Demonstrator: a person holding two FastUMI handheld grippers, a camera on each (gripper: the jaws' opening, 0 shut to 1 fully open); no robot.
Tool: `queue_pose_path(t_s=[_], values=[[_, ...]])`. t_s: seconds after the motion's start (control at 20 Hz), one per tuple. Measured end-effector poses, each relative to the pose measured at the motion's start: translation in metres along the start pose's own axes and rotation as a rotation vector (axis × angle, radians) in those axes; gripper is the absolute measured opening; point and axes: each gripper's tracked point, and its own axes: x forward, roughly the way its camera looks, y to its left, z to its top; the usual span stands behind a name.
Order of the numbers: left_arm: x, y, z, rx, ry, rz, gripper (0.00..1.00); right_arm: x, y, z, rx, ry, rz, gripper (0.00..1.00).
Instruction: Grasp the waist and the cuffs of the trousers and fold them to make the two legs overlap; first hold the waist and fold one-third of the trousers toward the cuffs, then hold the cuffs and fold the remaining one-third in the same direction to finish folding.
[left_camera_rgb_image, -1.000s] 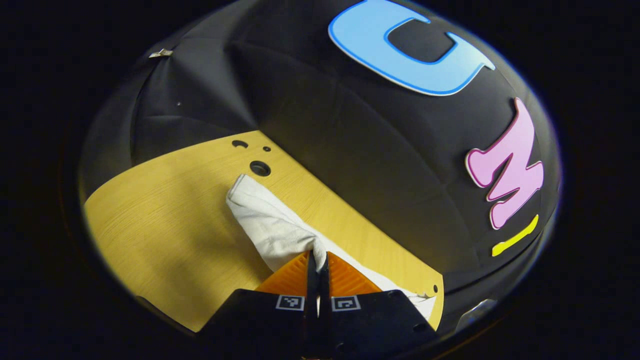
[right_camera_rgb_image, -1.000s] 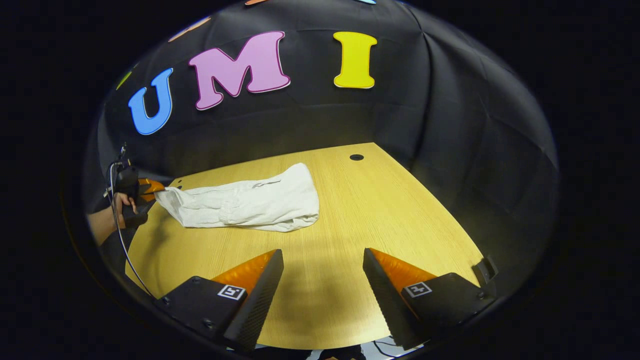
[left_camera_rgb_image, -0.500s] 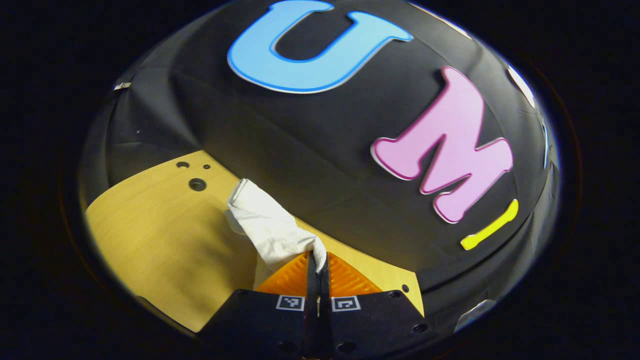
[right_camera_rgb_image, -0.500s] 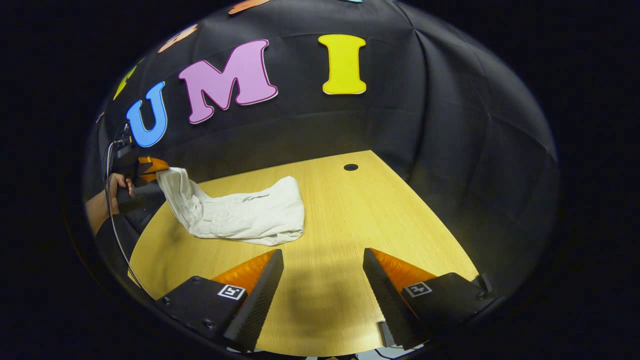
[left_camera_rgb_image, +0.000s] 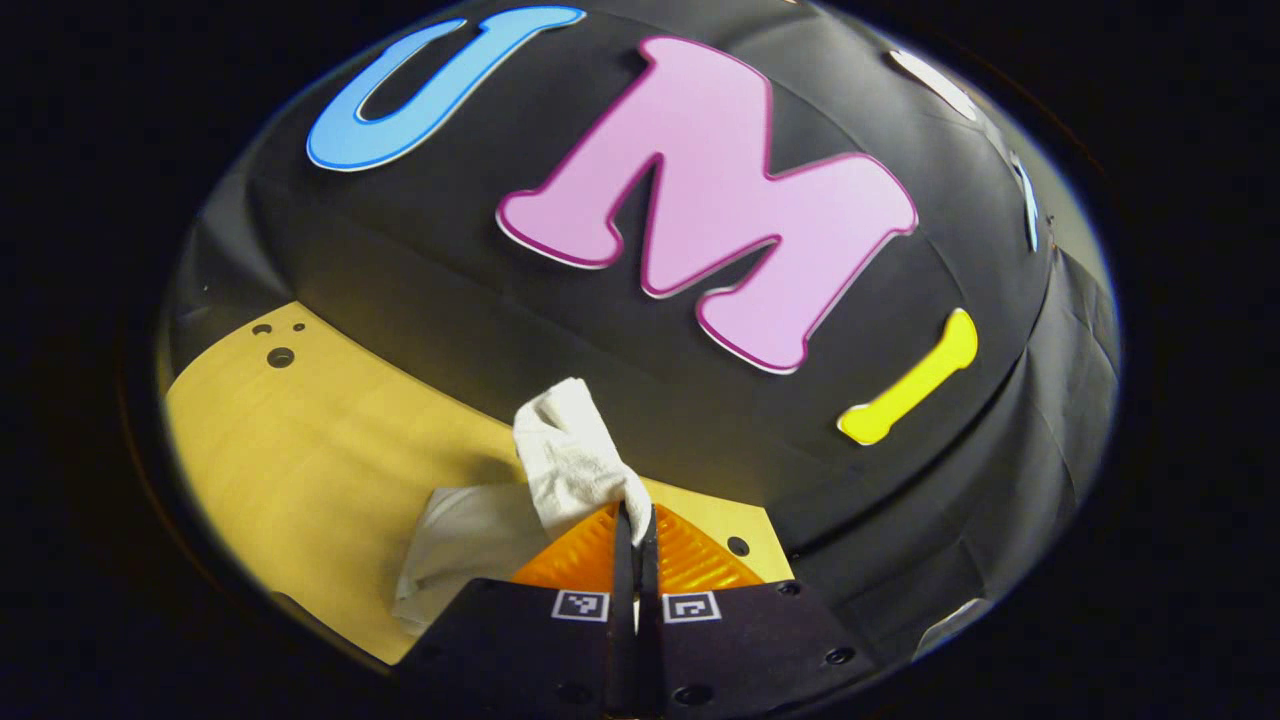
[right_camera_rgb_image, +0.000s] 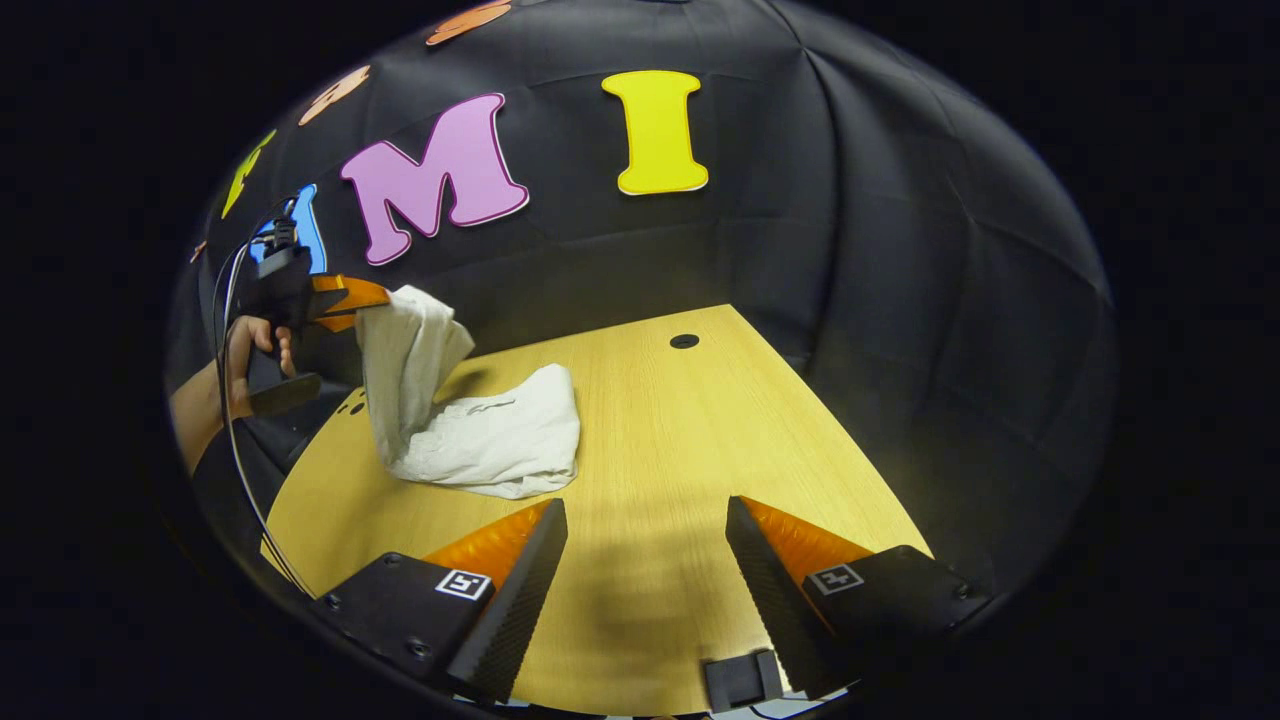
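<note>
Two claws: left claw (left_camera_rgb_image: 634, 520) pinches the trousers (right_camera_rgb_image: 480, 440), their gripped end hidden; right claw (right_camera_rgb_image: 645, 560) gapes empty.

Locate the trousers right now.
In the right gripper view, the trousers lie on the table's left part, one end lifted off it in the left tongs; the right tongs hover open nearer the camera.

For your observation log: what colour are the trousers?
White or off-white trousers, best in the right gripper view.
</note>
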Motion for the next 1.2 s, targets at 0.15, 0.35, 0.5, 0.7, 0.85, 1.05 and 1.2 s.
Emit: queue_pose_path(t_s=[0.15, 0.35, 0.5, 0.7, 0.85, 1.05, 1.2], values=[[0.012, -0.032, -0.037, -0.01, 0.025, -0.018, 0.05, 0.001, -0.011, -0.004, -0.007, 0.016, 0.02, 0.98], [0.026, -0.038, -0.092, -0.03, 0.072, 0.035, 0.05, -0.003, -0.023, -0.009, -0.04, 0.035, 0.05, 0.99], [0.028, -0.041, -0.125, -0.054, 0.109, 0.064, 0.09, -0.006, -0.028, -0.012, -0.052, 0.046, 0.067, 0.98], [0.026, -0.051, -0.154, -0.021, 0.175, 0.057, 0.19, -0.009, -0.033, -0.019, -0.039, 0.054, 0.067, 0.98], [0.013, -0.062, -0.163, 0.013, 0.207, 0.008, 0.41, -0.014, -0.029, -0.025, -0.029, 0.062, 0.071, 0.98], [-0.014, -0.057, -0.165, 0.047, 0.219, -0.017, 0.71, -0.016, -0.016, -0.022, -0.026, 0.042, 0.068, 0.99], [-0.046, -0.037, -0.155, 0.104, 0.195, 0.007, 0.92, -0.019, -0.002, -0.021, -0.033, 0.032, 0.059, 0.98]])
